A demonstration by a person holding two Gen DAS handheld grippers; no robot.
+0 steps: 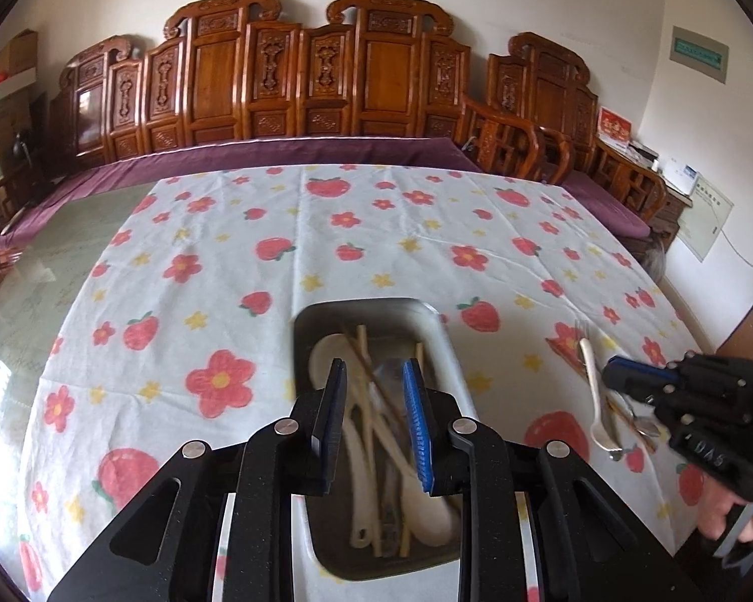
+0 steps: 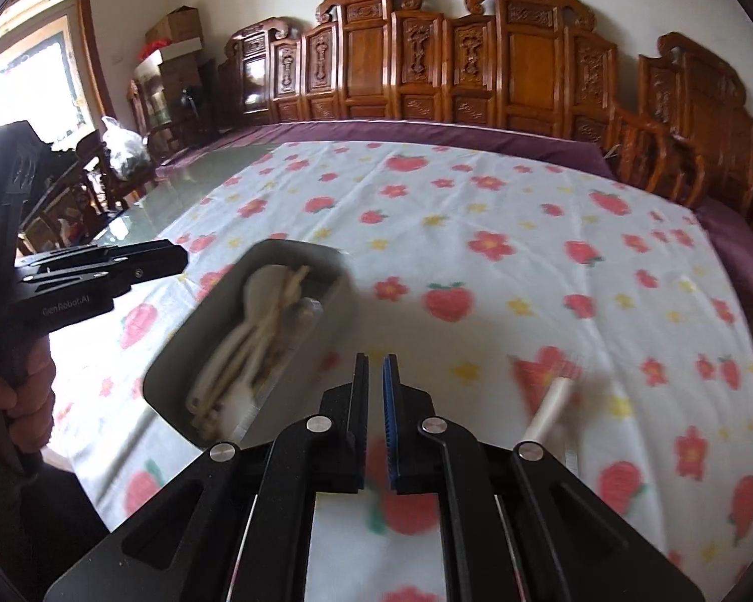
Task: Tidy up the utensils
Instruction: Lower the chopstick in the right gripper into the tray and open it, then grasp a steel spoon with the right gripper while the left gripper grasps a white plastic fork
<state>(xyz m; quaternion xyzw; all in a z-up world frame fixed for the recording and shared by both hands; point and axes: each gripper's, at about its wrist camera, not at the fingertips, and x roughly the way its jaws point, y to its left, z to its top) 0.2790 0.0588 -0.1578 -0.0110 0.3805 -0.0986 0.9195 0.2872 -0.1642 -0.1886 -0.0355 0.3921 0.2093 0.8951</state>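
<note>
A grey metal tray on the flowered tablecloth holds white spoons and wooden chopsticks. My left gripper is open and empty, hovering just above the tray. Right of the tray lie a white-handled fork and other utensils. My right gripper is beside that fork. In the right wrist view my right gripper has its jaws nearly closed with nothing between them, the tray lies left, and the blurred fork handle lies right.
The tablecloth covers a glass-topped table. A carved wooden bench with purple cushion runs along the far edge. A wooden armchair stands at far right.
</note>
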